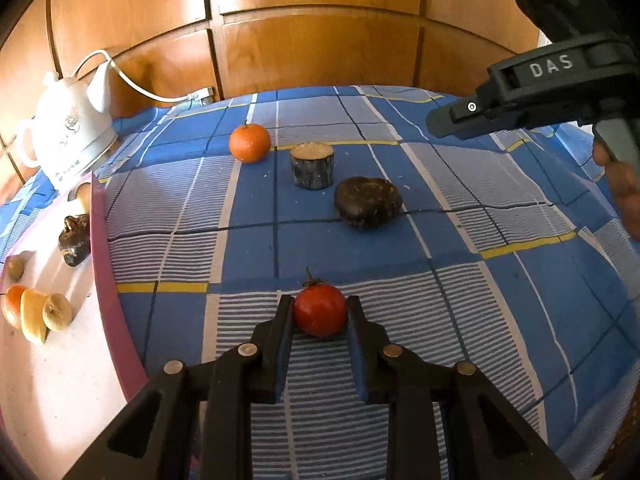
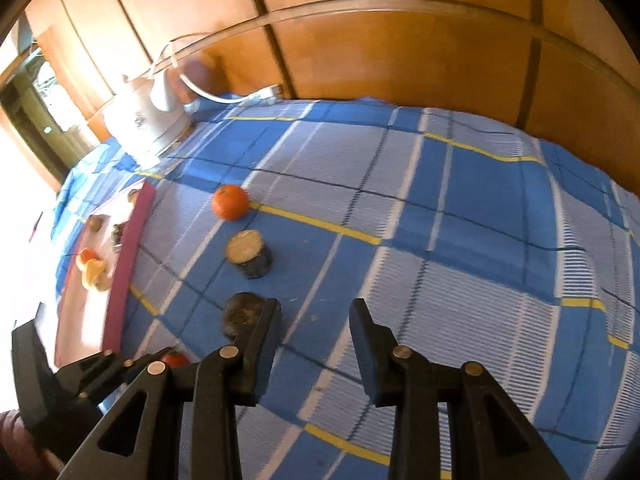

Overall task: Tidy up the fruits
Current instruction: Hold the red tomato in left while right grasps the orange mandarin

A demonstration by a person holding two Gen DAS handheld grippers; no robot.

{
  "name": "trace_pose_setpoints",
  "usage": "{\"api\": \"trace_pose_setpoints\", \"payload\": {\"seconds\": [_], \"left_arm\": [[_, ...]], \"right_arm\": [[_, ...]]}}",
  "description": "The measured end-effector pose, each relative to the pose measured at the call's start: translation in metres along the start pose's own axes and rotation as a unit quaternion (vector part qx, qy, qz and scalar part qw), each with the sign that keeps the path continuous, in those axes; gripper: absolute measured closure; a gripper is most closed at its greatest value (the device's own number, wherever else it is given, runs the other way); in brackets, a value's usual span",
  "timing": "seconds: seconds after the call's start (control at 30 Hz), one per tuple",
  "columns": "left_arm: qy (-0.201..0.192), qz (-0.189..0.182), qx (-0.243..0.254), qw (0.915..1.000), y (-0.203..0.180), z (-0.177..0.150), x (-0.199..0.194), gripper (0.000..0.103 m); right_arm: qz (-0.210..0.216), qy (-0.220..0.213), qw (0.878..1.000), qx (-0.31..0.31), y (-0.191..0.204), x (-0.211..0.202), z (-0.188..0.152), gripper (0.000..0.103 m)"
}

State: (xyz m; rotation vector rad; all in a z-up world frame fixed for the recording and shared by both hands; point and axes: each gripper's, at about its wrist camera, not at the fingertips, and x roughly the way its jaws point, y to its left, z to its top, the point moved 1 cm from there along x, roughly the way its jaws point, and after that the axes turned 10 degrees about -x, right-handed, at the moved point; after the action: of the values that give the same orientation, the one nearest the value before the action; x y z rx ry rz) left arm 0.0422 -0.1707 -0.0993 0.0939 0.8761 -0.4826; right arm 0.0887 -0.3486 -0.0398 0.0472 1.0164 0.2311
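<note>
My left gripper (image 1: 320,307) is shut on a small red fruit (image 1: 320,311) with a green stem, low over the blue checked cloth (image 1: 460,320). Further back lie an orange (image 1: 250,143), a dark cylinder with a tan cut top (image 1: 312,166) and a dark brown lump (image 1: 368,201). My right gripper (image 2: 315,314) stands open over bare cloth with nothing between its fingers. The brown lump (image 2: 242,316) sits just left of its left finger. In the right wrist view the left gripper shows at the lower left, with the red fruit (image 2: 175,359) in it.
A white tray with a pink rim (image 1: 105,264) lies at the left, holding several fruit pieces and a dark item (image 1: 74,240). A white kettle (image 1: 70,136) with a cord stands at the back left. Wooden panels (image 1: 320,40) close off the back.
</note>
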Motion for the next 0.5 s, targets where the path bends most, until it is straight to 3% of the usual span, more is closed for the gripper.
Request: {"api": "trace_pose_setpoints", "payload": {"seconds": [0.17, 0.23, 0.3, 0.5], "left_arm": [[-0.008, -0.005, -0.001, 1.0000, 0.000, 0.000, 0.000, 0.077], [-0.011, -0.009, -0.003, 0.9999, 0.001, -0.001, -0.001, 0.077], [-0.014, -0.013, -0.004, 0.9998, 0.001, -0.002, -0.002, 0.077], [-0.026, -0.018, -0.002, 0.9995, 0.001, -0.005, -0.003, 0.077]], "right_arm": [[0.031, 0.014, 0.999, -0.036, 0.025, 0.006, 0.008, 0.067], [0.043, 0.018, 0.998, -0.053, 0.036, 0.011, 0.019, 0.060], [0.048, 0.016, 0.997, -0.064, 0.045, 0.019, 0.035, 0.045], [0.036, 0.046, 0.993, -0.101, 0.070, 0.070, 0.083, 0.043]]}}
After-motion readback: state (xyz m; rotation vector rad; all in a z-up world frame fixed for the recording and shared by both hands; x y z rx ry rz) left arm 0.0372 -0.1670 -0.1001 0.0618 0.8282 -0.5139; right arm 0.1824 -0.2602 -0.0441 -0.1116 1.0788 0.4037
